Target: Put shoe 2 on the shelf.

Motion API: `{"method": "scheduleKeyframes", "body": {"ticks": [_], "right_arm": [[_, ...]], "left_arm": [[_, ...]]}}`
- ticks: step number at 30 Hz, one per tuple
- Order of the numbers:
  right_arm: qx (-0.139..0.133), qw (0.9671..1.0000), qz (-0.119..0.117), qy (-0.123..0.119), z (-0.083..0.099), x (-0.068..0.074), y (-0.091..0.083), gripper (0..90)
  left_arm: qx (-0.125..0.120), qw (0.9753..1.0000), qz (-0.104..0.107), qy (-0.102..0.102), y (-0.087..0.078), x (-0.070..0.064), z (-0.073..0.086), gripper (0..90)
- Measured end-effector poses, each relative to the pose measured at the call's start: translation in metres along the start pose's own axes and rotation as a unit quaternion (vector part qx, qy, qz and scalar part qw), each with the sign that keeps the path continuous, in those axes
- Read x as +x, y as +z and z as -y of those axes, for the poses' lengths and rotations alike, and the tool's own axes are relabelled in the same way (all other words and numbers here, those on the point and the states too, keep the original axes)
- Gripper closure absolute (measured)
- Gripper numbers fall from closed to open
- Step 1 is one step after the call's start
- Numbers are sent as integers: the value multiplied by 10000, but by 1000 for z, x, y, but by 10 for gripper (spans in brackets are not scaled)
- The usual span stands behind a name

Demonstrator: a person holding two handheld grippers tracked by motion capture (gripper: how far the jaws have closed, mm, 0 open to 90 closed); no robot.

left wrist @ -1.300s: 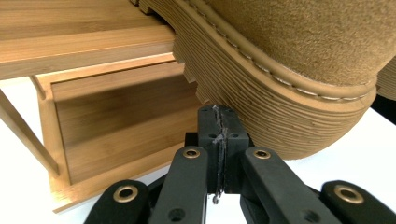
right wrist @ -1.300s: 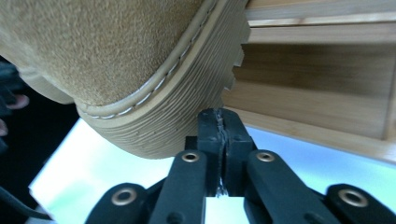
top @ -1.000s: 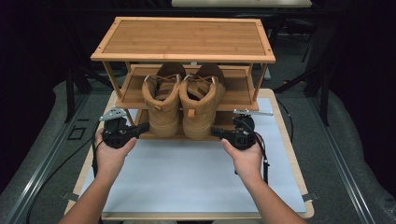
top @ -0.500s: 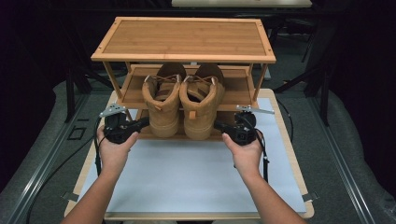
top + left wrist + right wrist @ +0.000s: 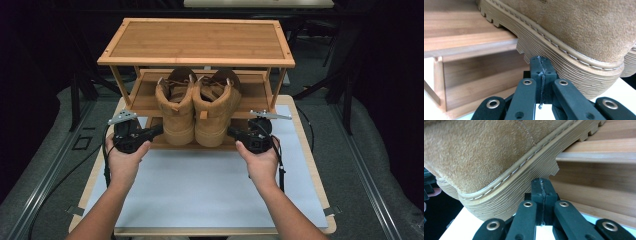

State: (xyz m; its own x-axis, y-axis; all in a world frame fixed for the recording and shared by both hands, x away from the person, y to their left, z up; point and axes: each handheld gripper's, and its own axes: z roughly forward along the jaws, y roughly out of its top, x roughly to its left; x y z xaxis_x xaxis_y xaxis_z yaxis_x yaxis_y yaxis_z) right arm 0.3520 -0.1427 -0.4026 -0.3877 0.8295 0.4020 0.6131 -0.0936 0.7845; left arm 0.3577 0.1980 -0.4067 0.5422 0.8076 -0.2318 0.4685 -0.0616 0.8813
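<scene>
Two tan suede boots, the left boot (image 5: 175, 107) and the right boot (image 5: 215, 107), rest on the middle shelf of a bamboo shoe rack (image 5: 195, 40), heels toward me and overhanging the shelf edge. My left gripper (image 5: 159, 131) is shut with nothing held; its tip (image 5: 541, 62) presses on the ribbed heel sole (image 5: 574, 67) of the left boot. From the other side, my right gripper (image 5: 231, 132) is shut and empty too, its tip (image 5: 541, 183) against the right boot's heel sole (image 5: 506, 197).
The rack stands at the far end of a wooden table covered by a white mat (image 5: 200, 190). A lower shelf board (image 5: 474, 82) lies under the boots. Dark floor, cables and stand legs surround the table.
Both hands have moved a little forward toward the rack, bringing the shut jaws up against the boots' heels. The boots have barely shifted.
</scene>
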Motion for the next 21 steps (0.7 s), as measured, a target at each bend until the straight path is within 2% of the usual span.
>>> {"method": "scheduleKeyframes", "body": {"ticks": [3,5,6,8,9,10,13,17,20,21], "right_arm": [[-41,10000,-76,49,-1,0,-4,900],[-158,9999,39,3,-4,2,-5,900],[-168,9998,-70,12,-6,2,-5,900],[-164,9999,-9,-31,-11,4,-7,900],[-252,9996,-40,-94,-13,5,-7,900],[-280,9995,33,-141,-15,6,-8,900],[-192,9996,115,-147,-20,7,-6,900],[-176,9997,152,-91,-22,3,-3,900],[-213,9995,219,-60,-25,0,-1,900],[-145,9995,270,-73,-26,-1,-1,900]], "left_arm": [[-168,9998,68,-64,-3,-1,-3,900],[-148,9999,-14,38,-4,-3,-9,900],[-157,9998,-52,63,-4,-4,-13,900],[-233,9996,-69,110,-5,-5,-19,900],[-226,9997,-69,106,-5,-5,-22,900],[-191,9997,-85,96,-4,-5,-25,900],[-94,9996,-208,151,-1,-6,-28,900],[-135,9999,-84,23,4,-4,-28,900],[-73,10000,-28,21,8,-3,-30,900],[-77,10000,-48,19,11,-3,-30,900]]}}
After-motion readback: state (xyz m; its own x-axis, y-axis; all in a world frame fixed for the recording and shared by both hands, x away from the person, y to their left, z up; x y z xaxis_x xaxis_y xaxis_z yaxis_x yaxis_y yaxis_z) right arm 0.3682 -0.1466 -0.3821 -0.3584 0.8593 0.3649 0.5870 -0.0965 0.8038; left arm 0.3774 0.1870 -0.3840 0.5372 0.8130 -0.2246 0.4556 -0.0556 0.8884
